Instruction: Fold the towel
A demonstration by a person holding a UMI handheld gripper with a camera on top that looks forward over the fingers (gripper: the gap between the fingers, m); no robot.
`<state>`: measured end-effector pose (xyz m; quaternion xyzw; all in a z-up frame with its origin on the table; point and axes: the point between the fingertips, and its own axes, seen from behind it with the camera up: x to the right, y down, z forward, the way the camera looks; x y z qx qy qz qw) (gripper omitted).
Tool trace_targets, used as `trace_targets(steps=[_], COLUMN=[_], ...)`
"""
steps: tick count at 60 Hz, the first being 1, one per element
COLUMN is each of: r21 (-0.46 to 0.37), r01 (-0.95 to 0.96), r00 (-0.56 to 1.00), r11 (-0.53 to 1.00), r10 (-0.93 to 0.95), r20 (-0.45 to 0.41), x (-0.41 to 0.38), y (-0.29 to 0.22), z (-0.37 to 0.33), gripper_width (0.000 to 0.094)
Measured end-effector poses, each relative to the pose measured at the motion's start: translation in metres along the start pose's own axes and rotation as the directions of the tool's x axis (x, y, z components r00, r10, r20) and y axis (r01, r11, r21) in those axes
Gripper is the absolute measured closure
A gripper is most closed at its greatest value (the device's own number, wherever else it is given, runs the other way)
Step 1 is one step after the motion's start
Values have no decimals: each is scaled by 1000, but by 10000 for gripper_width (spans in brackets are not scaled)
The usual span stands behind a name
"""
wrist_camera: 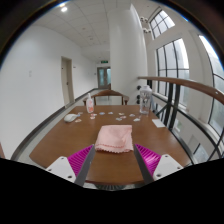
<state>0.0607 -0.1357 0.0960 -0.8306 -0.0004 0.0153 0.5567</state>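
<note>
A pink towel [114,138] lies folded on the brown wooden table [60,140], just ahead of my fingers. My gripper [112,165] hovers over the table's near edge and stands open. Its two magenta pads [80,160] spread wide on either side, with only bare tabletop between them. The towel's near scalloped edge sits just beyond the fingertips, untouched.
At the table's far end stand a pink cup [90,104], a clear bottle [146,102] and a small white dish [70,117]. Chairs [110,96] line the far side. A railing [190,90] and windows run along the right.
</note>
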Motion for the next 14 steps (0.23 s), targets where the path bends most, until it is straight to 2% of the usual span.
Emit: trace_targets(steps=[10,14], r21=[49,60], r01=[46,28], r00=[996,997], r11=[998,998], r10=[-43,-24], r20=[-74,-74], x=[22,25], y=[-4,-4], z=[-18,-20], gripper_width=[115,112])
